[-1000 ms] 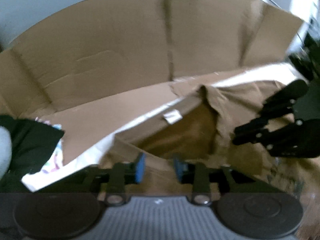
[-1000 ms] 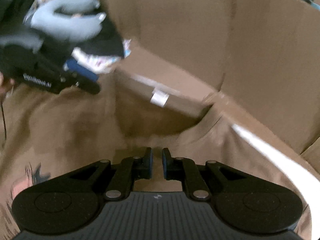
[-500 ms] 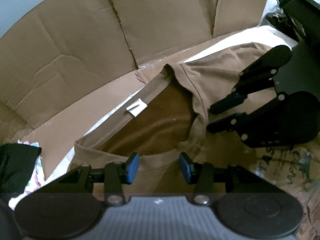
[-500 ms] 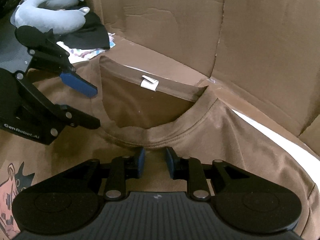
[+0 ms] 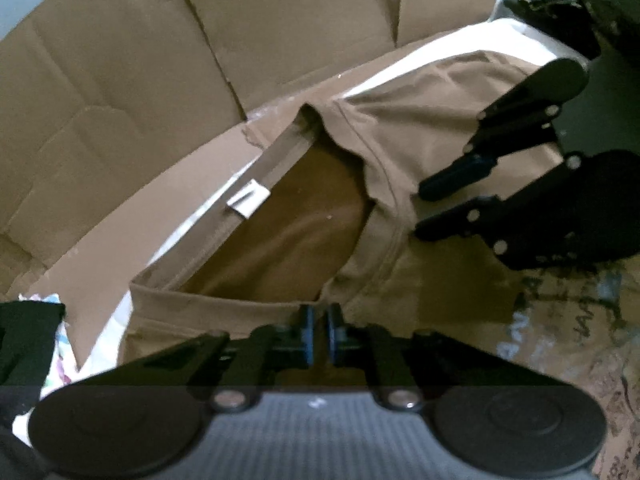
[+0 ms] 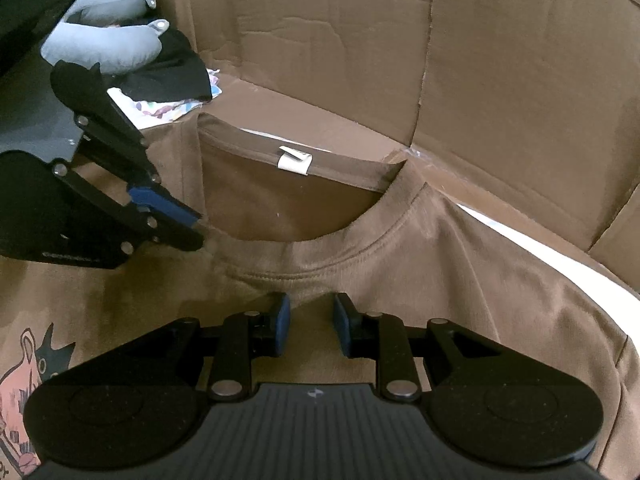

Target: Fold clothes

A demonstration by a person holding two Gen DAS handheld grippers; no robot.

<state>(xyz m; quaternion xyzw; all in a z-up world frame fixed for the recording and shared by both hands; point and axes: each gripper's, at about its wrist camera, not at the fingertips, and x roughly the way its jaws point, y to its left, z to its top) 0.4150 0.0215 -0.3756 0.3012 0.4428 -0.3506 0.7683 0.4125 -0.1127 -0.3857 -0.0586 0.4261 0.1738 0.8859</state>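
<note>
White surface [image 6: 520, 236] carries flattened cardboard [image 6: 304, 108] at its rear; brown t-shirt [image 6: 440, 264] lies spread on both. Patterned cloth [image 6: 160, 110] alongside, left.

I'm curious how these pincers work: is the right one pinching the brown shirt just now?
No, the right gripper stands open over the brown shirt below its collar, with cloth showing in the gap between its blue pads.

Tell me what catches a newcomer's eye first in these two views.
A brown T-shirt fills the middle, its round neckline gaping toward the cardboard wall behind, a white tag at the back of the collar. The left gripper pinches the collar, while the right gripper sits open just below it. A grey neck pillow lies far left.
</note>
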